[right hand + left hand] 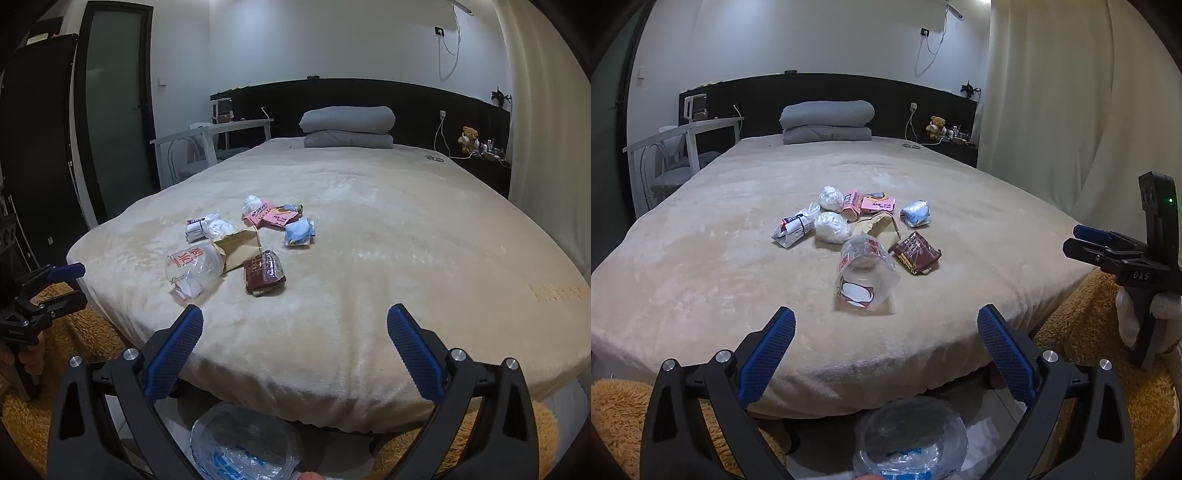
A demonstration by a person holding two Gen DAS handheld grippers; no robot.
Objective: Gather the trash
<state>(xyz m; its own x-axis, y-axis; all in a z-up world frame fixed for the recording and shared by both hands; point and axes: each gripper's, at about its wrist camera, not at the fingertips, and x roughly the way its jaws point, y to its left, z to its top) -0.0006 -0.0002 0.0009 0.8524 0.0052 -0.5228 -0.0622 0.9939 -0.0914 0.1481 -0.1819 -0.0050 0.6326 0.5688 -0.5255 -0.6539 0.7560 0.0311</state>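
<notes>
**A:** ok so where's the trash sitting?

**B:** all in one clump on the bed (701, 258), ahead of both grippers and beyond their fingertips. From the left gripper (886, 332) the nearest bit is a clear plastic bag (864, 273) straight ahead, with a dark red wrapper (916, 253) just right of it. Behind those are a brown paper bag (875, 225), two white wads (832, 227), a pink packet (877, 205) and a blue-white packet (916, 213).

**A:** and the grippers?

**B:** both spread wide, nothing between the fingers. From the right gripper (295, 332) the pile sits ahead and off to the left. Below both grippers, down by the foot of the bed, there's a clear bag-lined bin (243, 443), mouth up.
</notes>
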